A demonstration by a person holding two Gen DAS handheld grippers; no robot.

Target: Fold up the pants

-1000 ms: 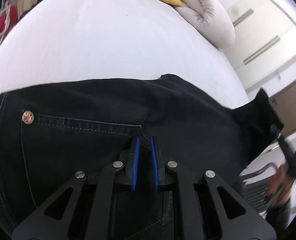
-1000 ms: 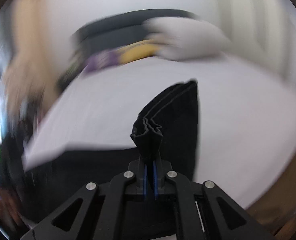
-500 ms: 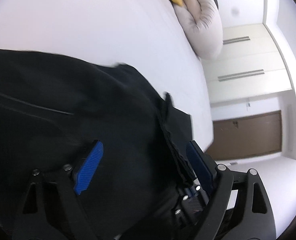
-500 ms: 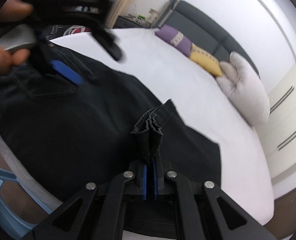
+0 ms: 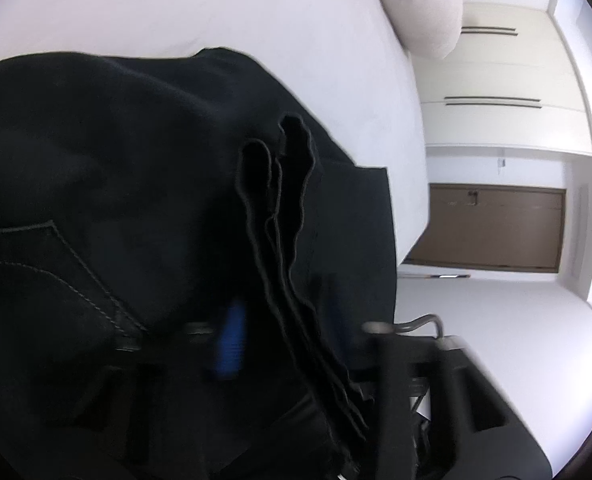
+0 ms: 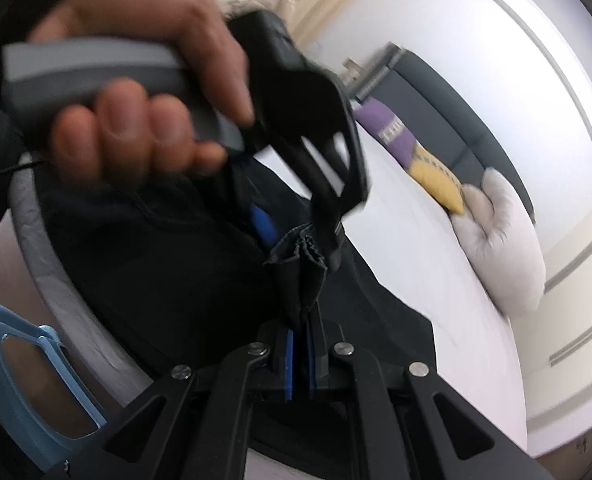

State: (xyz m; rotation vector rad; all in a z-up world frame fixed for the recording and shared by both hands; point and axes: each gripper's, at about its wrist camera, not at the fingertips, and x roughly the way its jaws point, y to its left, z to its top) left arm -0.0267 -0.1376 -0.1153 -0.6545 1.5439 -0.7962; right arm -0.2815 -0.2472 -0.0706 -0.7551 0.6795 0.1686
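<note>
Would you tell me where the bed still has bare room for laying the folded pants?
The white sheet is bare between the black pants and the pillows. The near edge is crowded: pants and both grippers.

White bed [image 6: 428, 240] carries black pants [image 6: 168, 264], purple cushion [image 6: 392, 136], yellow cushion [image 6: 436, 184], pale pillow [image 6: 500, 240].

The bed [image 6: 436, 248] lay bare and open from the pants [image 6: 168, 264] to its head, where cushions [image 6: 500, 240] blocked the far edge. A blue chair [image 6: 36, 364], apparently close, crowded the near edge.
</note>
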